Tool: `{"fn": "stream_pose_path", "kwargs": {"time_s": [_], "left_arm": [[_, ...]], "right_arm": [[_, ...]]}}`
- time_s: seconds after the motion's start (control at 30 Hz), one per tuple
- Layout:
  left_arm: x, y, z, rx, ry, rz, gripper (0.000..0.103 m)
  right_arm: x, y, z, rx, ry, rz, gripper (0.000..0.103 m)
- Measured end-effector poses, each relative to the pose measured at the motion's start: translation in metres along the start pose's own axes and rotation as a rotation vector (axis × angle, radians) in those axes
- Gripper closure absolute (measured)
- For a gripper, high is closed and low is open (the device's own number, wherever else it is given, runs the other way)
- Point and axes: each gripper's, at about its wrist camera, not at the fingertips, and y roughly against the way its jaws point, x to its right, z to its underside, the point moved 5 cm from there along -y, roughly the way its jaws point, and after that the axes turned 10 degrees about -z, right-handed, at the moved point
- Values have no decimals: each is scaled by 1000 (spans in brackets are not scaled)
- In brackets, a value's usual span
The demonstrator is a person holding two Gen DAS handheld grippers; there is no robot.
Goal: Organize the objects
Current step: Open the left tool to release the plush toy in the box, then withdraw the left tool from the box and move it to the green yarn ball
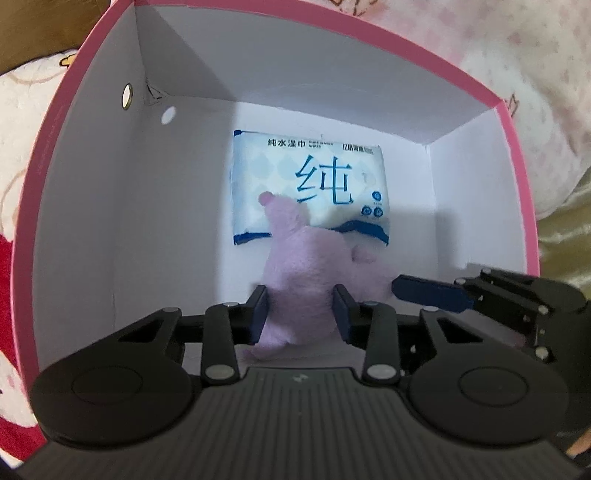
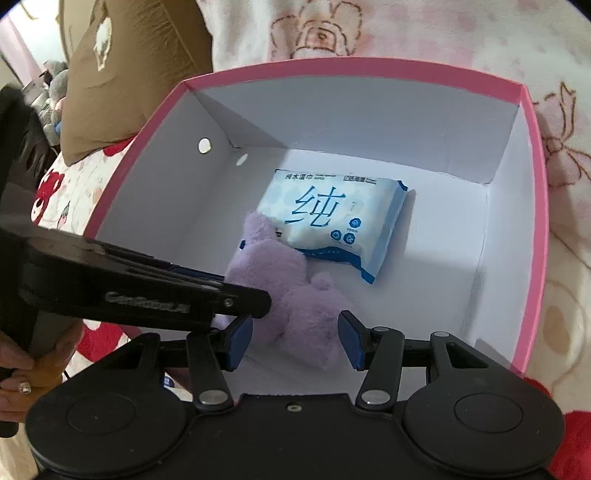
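Note:
A pink box with white inside walls [image 1: 92,206] [image 2: 517,229] holds a blue-and-white wet wipes pack [image 1: 310,184] [image 2: 332,218] flat on its floor. A purple plush toy [image 1: 310,280] [image 2: 288,288] lies partly on the pack's near edge. My left gripper [image 1: 301,314] is inside the box with its pads against both sides of the plush. My right gripper [image 2: 295,339] is open above the plush at the box's near side, not touching it. The right gripper's fingers [image 1: 432,291] show in the left wrist view, the left gripper's body [image 2: 147,295] in the right.
The box stands on a white bedspread with pink flower and red bear prints [image 2: 406,26]. A brown pillow [image 2: 122,70] lies beyond the box's left corner. Stuffed toys [image 2: 55,85] sit far left. A hand [image 2: 22,373] holds the left gripper.

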Motion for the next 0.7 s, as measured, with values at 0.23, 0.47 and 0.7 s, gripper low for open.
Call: {"fn": "stream_pose_path", "kwargs": {"time_s": [0.23, 0.47, 0.7], "left_arm": [[-10, -6, -5, -10, 100, 64, 66], [-4, 5, -6, 38, 52, 40, 63], [-2, 59, -3, 81, -27, 68, 54]], "right_arm": [[5, -2, -7, 23, 26, 65, 64], [1, -2, -1, 39, 46, 114, 64], [-32, 40, 4, 110, 133, 127, 63]]}}
